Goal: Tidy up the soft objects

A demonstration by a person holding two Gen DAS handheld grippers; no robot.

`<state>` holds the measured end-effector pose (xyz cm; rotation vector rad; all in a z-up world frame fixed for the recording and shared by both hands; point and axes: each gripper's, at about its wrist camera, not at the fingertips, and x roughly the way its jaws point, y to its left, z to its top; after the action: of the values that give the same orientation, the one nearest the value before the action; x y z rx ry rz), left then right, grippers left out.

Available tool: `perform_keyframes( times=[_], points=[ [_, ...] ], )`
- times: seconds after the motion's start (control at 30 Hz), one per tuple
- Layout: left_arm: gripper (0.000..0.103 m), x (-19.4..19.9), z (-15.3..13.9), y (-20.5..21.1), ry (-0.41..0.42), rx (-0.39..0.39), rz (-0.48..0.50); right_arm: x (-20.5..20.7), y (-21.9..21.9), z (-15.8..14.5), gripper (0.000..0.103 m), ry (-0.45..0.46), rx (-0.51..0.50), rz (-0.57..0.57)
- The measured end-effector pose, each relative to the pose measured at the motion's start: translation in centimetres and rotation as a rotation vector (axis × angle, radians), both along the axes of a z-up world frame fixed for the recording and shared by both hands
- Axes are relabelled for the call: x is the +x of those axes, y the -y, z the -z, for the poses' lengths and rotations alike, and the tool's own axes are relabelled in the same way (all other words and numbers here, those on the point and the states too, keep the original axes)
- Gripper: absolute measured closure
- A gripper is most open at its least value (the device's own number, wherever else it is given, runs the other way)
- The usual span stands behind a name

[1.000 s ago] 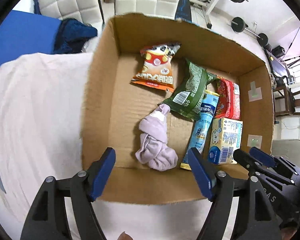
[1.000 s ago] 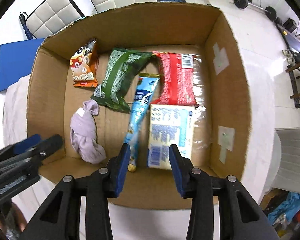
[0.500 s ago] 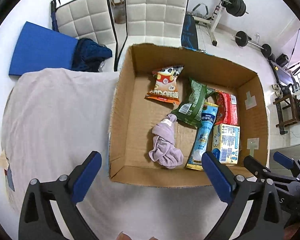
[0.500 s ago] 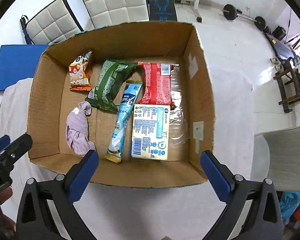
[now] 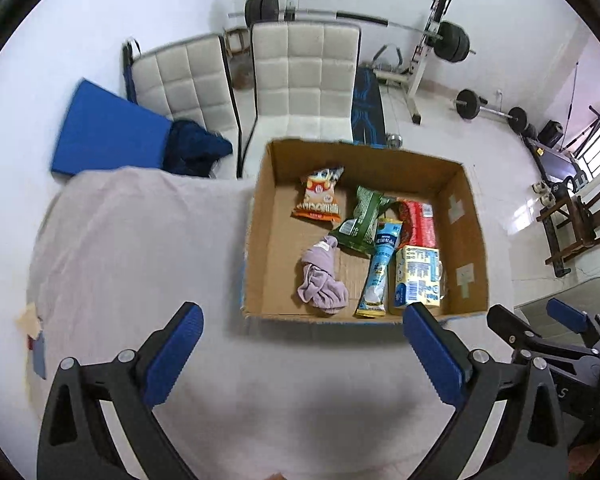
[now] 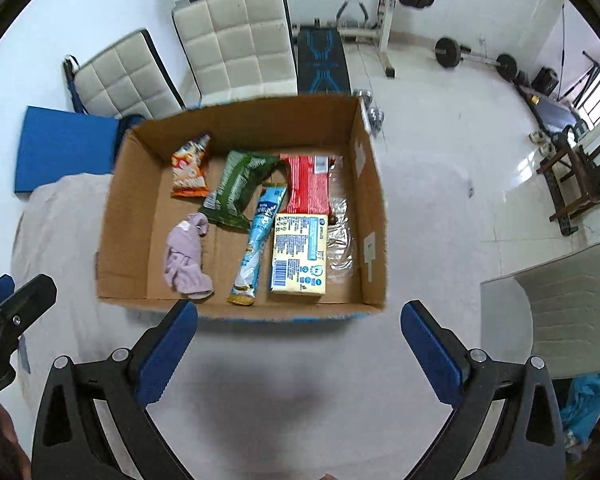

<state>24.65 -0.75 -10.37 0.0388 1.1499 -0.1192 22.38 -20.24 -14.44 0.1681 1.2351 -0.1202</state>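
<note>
An open cardboard box (image 5: 256,248) (image 6: 374,216) stands on a table covered with a pale cloth (image 5: 132,248). Inside lie a crumpled lilac cloth (image 5: 322,280) (image 6: 186,258), an orange snack bag (image 5: 319,200) (image 6: 190,168), a green bag (image 5: 362,220) (image 6: 236,188), a light blue stick pack (image 5: 380,268) (image 6: 258,236), a red pack (image 5: 418,222) (image 6: 308,184) and a yellow and blue carton (image 5: 418,276) (image 6: 300,258). My left gripper (image 5: 300,360) is open and empty, high above the table in front of the box. My right gripper (image 6: 298,354) is open and empty, also in front of the box.
Two white padded chairs (image 5: 300,76) (image 6: 236,40) stand behind the table. A blue mat (image 5: 108,132) and dark cloth (image 5: 196,148) lie at the left. Weight equipment (image 5: 440,44) is at the back, a grey chair (image 6: 560,304) at the right.
Both grippers have pulled up and back from the box, which now looks smaller. Both have opened wider, the right one from nearly closed. The items in the box have not moved.
</note>
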Motion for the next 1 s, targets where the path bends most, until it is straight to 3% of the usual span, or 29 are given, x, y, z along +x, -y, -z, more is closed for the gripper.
perform_keyframes(
  times=[0.23, 0.6, 1.0],
  points=[
    [0.0, -5.3, -5.3, -0.7, 0.049, -0.05, 0.01, -6.3, -0.2, -6.5, 0.0, 0.1, 0.02, -0.002],
    [0.0, -10.2, -10.5, -1.5, 0.099, -0.062, 0.031, -14.9, -1.0, -15.2, 0.0, 0.21, 0.035, 0.003],
    [0.0, -12.3, -12.5, -1.6, 0.149, -0.045, 0.033, -19.6, -2.4, -18.7, 0.0, 0.228, 0.005, -0.008]
  ],
)
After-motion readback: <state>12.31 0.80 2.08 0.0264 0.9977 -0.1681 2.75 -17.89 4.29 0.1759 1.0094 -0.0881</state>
